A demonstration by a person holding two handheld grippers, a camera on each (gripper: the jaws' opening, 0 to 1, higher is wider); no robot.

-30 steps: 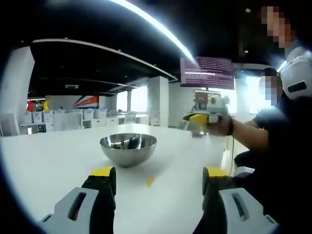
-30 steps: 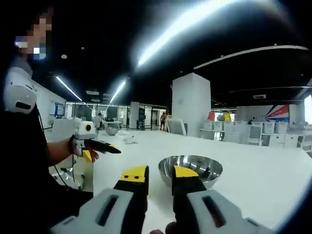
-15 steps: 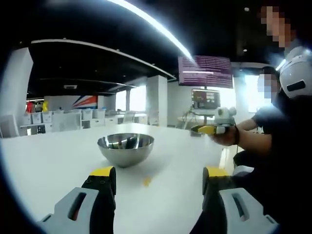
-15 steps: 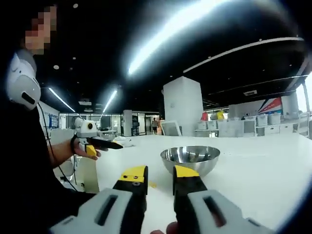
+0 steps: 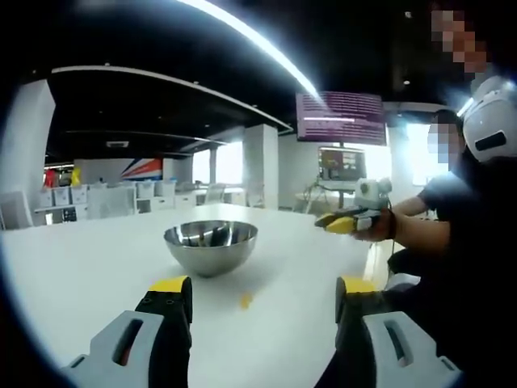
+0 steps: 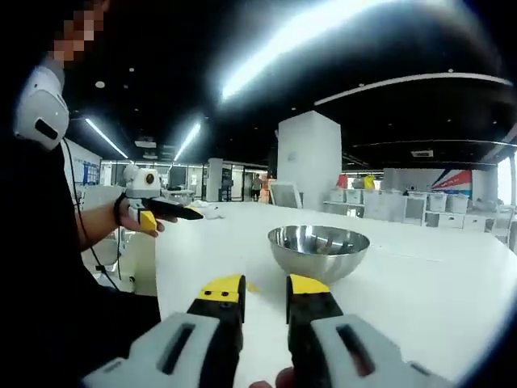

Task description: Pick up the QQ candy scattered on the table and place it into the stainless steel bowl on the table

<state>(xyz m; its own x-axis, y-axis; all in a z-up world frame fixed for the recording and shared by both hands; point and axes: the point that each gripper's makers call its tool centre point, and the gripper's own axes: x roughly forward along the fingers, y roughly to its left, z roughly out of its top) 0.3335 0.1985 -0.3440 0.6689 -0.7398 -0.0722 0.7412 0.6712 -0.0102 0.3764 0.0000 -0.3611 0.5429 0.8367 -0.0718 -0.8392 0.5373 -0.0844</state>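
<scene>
A small yellow candy [image 5: 246,300] lies on the smooth white table [image 5: 81,275], low in the middle of the left gripper view, just in front of the round, polished steel bowl [image 5: 211,246]. It looks light and soft, likely to skid on the slick top, so a gentle pinch across its middle seems best. The left gripper [image 5: 262,295] has its yellow-tipped jaws spread wide and empty. In the right gripper view, the right gripper [image 6: 265,289] shows jaws near together with a narrow gap, nothing between them.
</scene>
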